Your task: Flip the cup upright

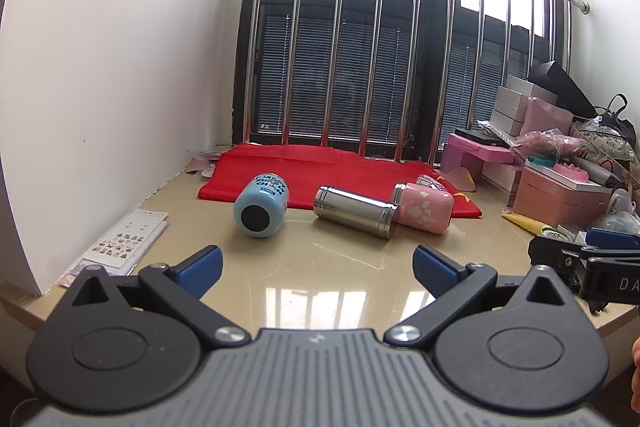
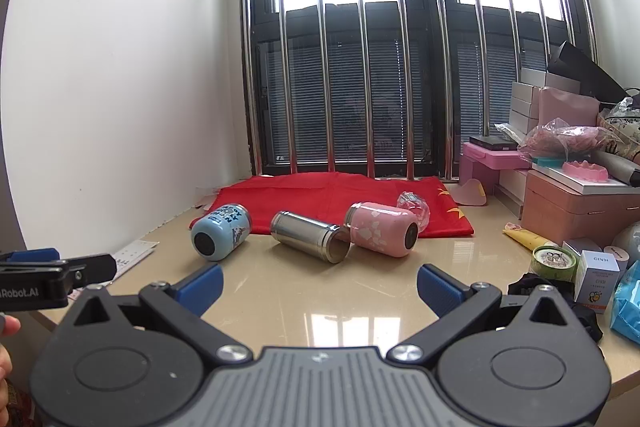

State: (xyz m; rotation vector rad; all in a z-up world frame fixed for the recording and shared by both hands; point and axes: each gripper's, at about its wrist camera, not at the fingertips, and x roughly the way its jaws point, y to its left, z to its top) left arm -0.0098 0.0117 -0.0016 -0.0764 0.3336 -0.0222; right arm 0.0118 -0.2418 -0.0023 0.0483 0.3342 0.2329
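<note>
Nothing is righted yet: your left gripper (image 1: pixel 316 269) and right gripper (image 2: pixel 318 287) hover wide open, empty, while blue cup (image 1: pixel 262 207), steel cup (image 1: pixel 354 211) and pink cup (image 1: pixel 424 207) lie sideways at 12 o'clock.

Both wrist views sit low over the worktop (image 1: pixel 328 279) near edge, facing the barred window (image 1: pixel 360 67). Left view is offset left, right view offset right. Shared: three lying cups on the red cloth (image 2: pixel 320 195), mid-distance. Each view catches the other hand-held gripper at its frame edge.
</note>
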